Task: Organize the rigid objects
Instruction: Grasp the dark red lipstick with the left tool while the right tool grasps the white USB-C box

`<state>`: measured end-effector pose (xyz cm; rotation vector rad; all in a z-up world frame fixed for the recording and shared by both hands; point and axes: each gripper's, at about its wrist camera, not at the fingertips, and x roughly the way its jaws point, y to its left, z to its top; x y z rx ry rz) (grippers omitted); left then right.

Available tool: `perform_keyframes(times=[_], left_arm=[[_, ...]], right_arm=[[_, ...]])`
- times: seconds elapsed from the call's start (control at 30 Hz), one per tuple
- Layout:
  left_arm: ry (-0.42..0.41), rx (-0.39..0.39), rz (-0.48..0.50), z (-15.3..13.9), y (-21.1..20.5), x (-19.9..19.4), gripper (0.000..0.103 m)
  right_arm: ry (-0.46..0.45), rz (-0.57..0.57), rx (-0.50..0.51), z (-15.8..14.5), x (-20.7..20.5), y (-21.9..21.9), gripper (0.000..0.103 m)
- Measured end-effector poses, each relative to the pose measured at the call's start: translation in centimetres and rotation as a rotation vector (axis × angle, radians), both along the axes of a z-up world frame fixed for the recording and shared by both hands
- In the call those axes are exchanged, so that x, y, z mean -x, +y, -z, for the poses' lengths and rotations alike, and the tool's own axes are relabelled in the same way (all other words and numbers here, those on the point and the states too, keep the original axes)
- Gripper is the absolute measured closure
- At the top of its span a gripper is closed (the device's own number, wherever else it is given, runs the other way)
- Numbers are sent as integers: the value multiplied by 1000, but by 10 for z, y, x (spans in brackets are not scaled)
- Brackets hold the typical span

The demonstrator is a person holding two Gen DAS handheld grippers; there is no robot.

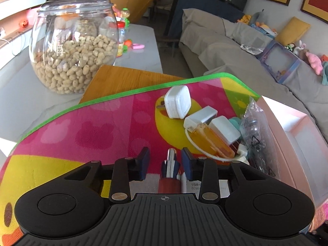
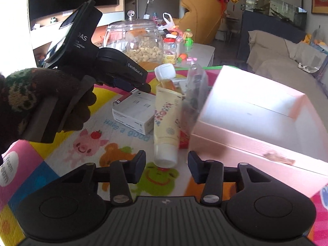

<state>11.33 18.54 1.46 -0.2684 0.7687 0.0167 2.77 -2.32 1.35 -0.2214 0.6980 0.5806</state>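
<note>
Right hand-held gripper [image 2: 166, 169] spread, cream tube [image 2: 166, 131] straight ahead, lengthwise, cap nearest. Left hand-held gripper [image 1: 165, 158] spread over pen [image 1: 171, 165].

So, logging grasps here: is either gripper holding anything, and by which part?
Nothing is held. The left gripper is open around a pen; the right gripper is open before a tube.
</note>
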Motion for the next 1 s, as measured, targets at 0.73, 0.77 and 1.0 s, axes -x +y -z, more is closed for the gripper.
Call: perform_keyframes(times=[0.73,0.77,1.0], left_arm=[[-8,-211,175,-2,-29,148,79],[-9,-224,173,-2,-31,149,79],[-6,-218,169,-1,-33,145,78]], right_arm=[[-46,-86,55,-15,58,-43,76],[-44,-84,44,-16,58,-42,75],[-103,-119,4,-24,51,-27,54]])
